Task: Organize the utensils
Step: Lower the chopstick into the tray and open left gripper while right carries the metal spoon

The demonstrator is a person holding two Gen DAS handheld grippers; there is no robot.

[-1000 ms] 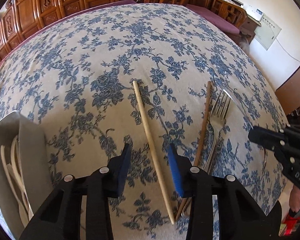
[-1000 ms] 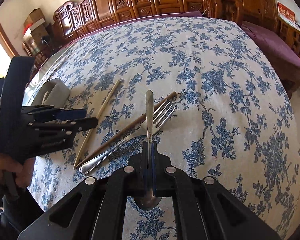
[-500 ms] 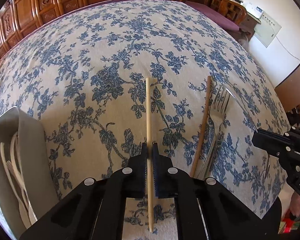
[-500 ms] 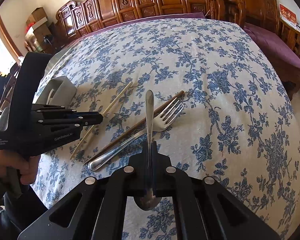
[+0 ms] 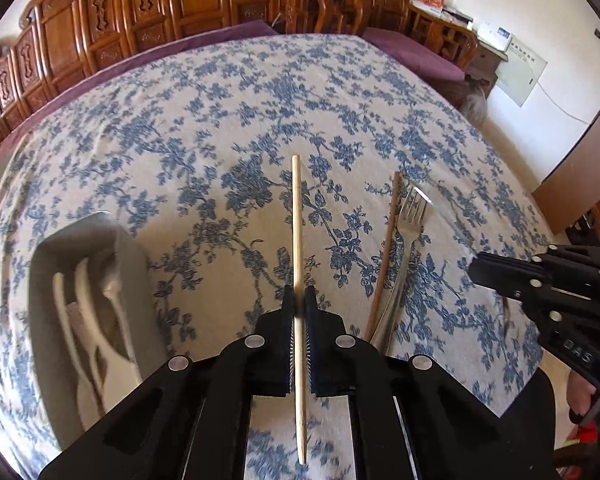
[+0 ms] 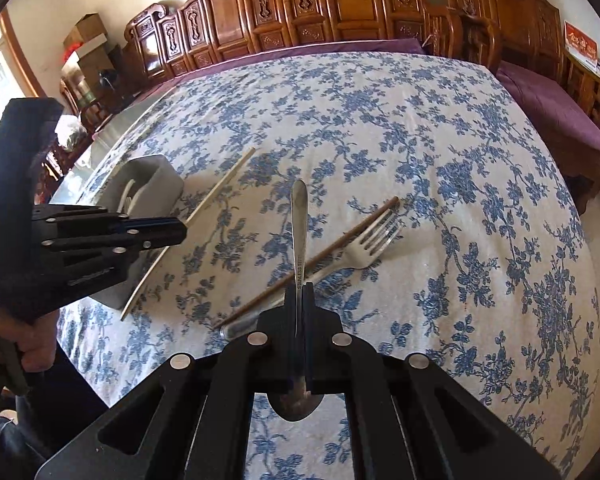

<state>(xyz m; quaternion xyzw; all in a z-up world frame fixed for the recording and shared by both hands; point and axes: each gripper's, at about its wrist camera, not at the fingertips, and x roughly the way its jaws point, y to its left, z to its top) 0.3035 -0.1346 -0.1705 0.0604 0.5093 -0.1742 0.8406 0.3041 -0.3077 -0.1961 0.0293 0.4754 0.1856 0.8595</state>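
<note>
Blue-flowered cream tablecloth covers the table, carved wooden chairs behind. Nearest me, my left gripper is clamped tight on a pale wooden chopstick, and my right gripper is clamped tight on a stainless-steel spoon, bowl toward me. Landmark: the grey utensil holder, left of the pale chopstick, with white utensils inside. Farther right of the holder, a dark brown chopstick and a steel fork lie side by side on the cloth. I judge I should carry each piece level, tip it over the holder's mouth, and release only once it is inside.
</note>
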